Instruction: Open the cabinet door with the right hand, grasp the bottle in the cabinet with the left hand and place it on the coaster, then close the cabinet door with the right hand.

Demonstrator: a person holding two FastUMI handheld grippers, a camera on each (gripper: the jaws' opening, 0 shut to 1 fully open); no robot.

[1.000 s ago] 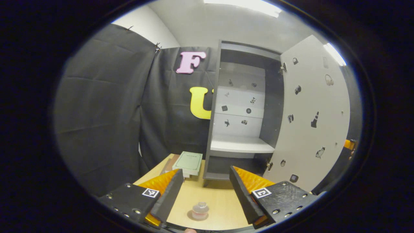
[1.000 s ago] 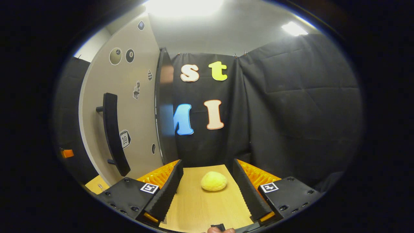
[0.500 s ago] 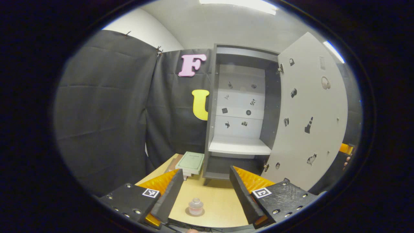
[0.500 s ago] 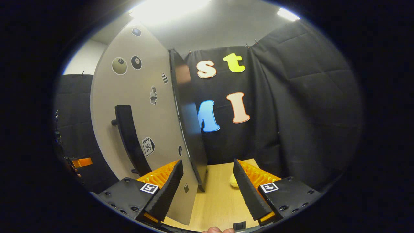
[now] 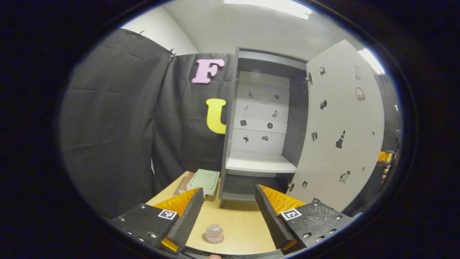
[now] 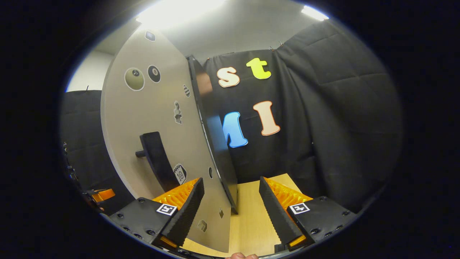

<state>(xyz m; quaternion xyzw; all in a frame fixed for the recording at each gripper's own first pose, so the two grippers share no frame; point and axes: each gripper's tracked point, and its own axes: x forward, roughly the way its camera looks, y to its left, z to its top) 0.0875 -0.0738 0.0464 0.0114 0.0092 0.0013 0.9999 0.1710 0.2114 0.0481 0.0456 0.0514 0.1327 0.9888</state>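
A pale green book (image 5: 203,180) lies flat on a brownish one, stacked at the far left of the wooden table (image 5: 237,223), just beside the foot of the tall furniture. Black cloth (image 5: 107,126) hangs in quilted folds behind and to the left. Overhead, a ceiling light (image 5: 273,5) glows bright on the white ceiling. In the right gripper view, more black cloth (image 6: 341,126) drapes past the tabletop's far edge.

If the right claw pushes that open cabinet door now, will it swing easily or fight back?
Likely swings easily: the door hangs on small hinges at the cabinet edge and stands wide open. It looks like a stiff flat panel, so it probably won't flex. Pushing near the handle, far from the hinges, should need the least force.
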